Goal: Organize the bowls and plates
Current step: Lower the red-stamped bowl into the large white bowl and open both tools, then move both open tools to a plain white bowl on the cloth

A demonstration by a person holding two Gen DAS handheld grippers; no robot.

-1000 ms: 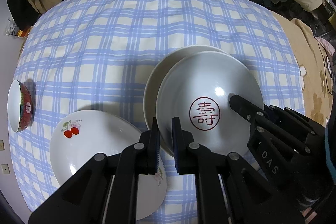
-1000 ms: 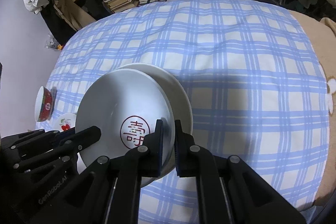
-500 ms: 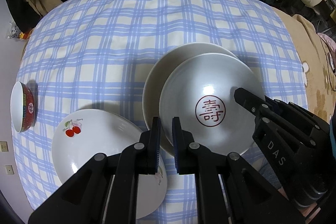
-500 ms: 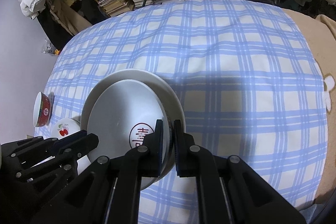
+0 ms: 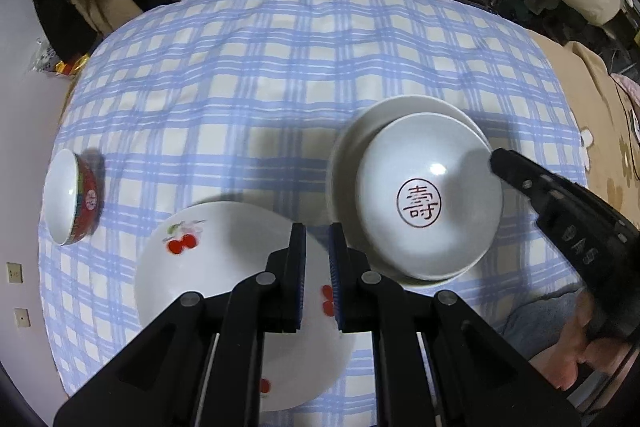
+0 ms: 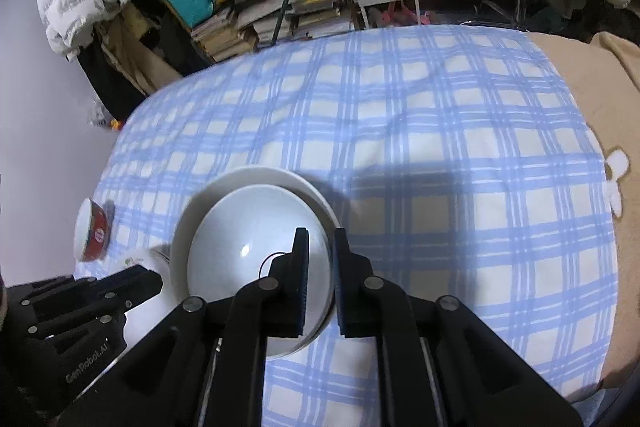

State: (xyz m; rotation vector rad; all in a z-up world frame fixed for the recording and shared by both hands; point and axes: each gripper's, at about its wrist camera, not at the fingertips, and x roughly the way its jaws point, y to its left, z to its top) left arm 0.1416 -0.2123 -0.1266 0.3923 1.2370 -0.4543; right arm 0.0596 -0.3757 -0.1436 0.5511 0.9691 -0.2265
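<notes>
Stamped bowl (image 5: 430, 195) rests in plain plate (image 5: 360, 143), nested to save room. We open right gripper (image 6: 318, 283) off its rim. Left gripper (image 5: 316, 281), nearly closed, empty, hovers above cherry plate (image 5: 224, 267) beside it.

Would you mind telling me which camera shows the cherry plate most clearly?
The left wrist view: the cherry plate lies nearly whole beneath that hand-held gripper's fingers, its red cherries plain. The right wrist view shows only a sliver of it at the lower left, behind the other hand-held gripper.
</notes>
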